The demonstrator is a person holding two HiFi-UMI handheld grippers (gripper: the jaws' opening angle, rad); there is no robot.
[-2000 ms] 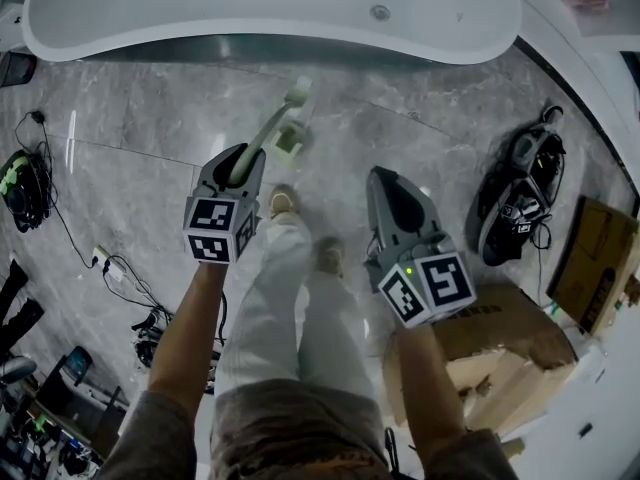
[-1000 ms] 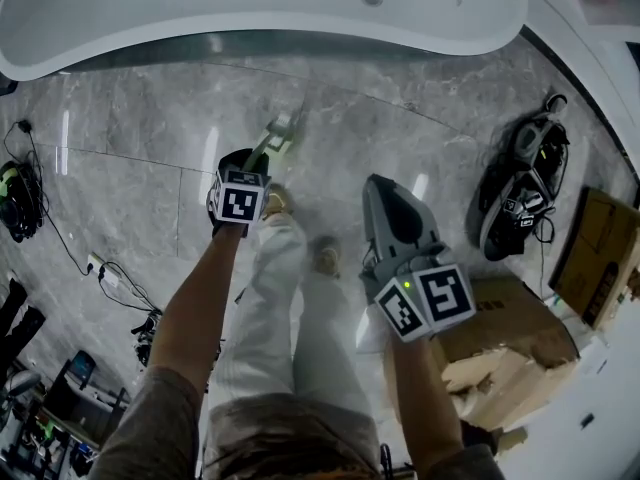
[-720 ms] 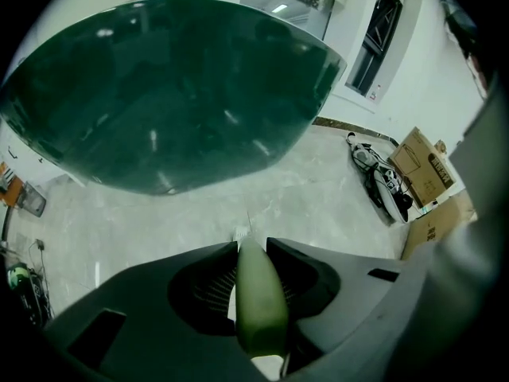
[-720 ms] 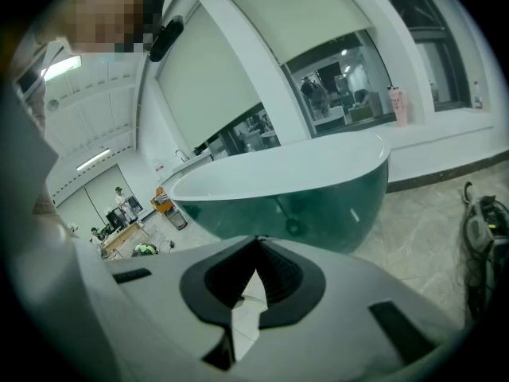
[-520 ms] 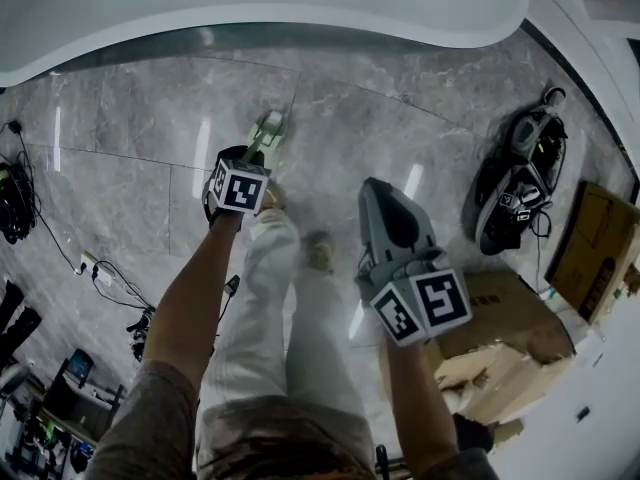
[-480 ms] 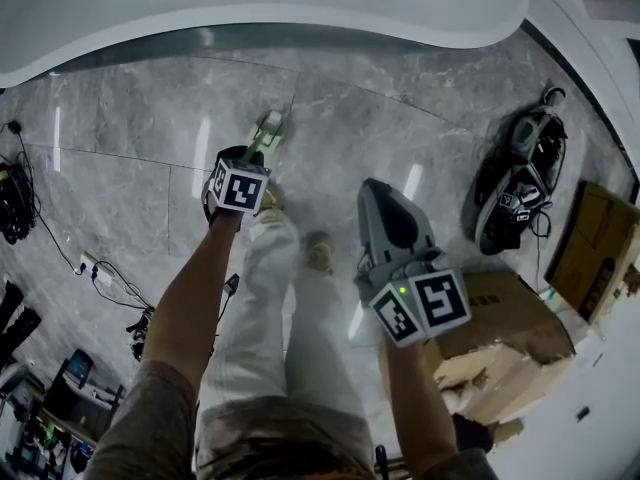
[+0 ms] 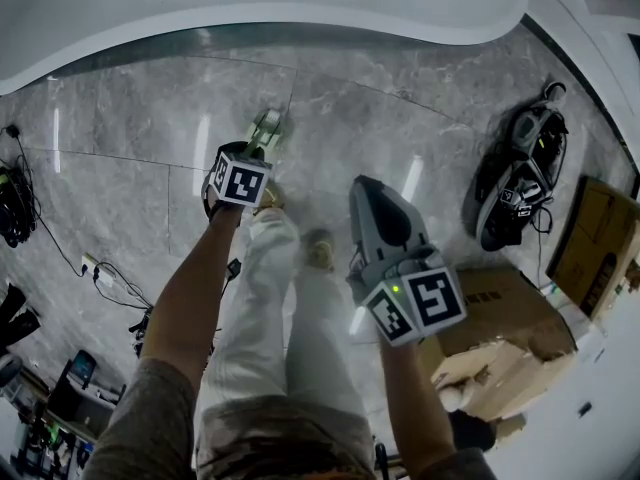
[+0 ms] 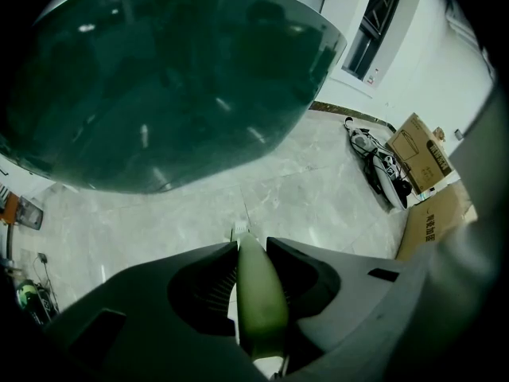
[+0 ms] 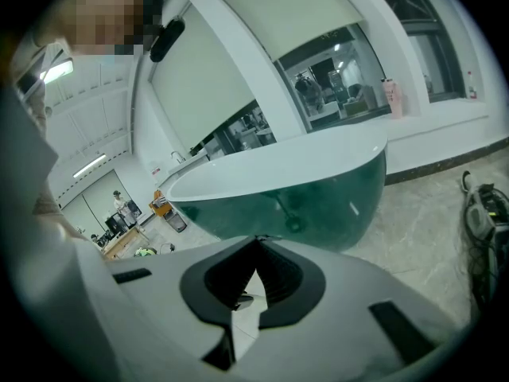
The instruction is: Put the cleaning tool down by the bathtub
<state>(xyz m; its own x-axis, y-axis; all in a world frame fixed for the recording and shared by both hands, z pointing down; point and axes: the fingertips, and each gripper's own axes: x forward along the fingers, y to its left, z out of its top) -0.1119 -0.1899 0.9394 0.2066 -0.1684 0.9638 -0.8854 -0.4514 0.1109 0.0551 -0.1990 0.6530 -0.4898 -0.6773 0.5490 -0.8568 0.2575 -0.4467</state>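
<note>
My left gripper (image 7: 250, 156) points steeply down at the grey marble floor (image 7: 130, 118) and is shut on the pale green handle (image 8: 259, 293) of the cleaning tool. The tool's small head (image 7: 266, 125) sticks out beyond the jaws, low over the floor in front of the bathtub (image 7: 250, 8). Whether the head touches the floor I cannot tell. In the left gripper view the tub's dark green side (image 8: 175, 78) fills the upper part. My right gripper (image 7: 366, 184) hangs to the right, shut, its tips meeting with nothing between them (image 9: 256, 241).
The person's legs and shoes (image 7: 318, 253) stand between the grippers. A black device with cables (image 7: 515, 183) lies at the right, with cardboard boxes (image 7: 500, 318) behind it. Cables and a power strip (image 7: 105, 266) trail along the left.
The left gripper has sunk toward the floor with the tool and tipped more steeply down. The right gripper has stayed about where it was.
</note>
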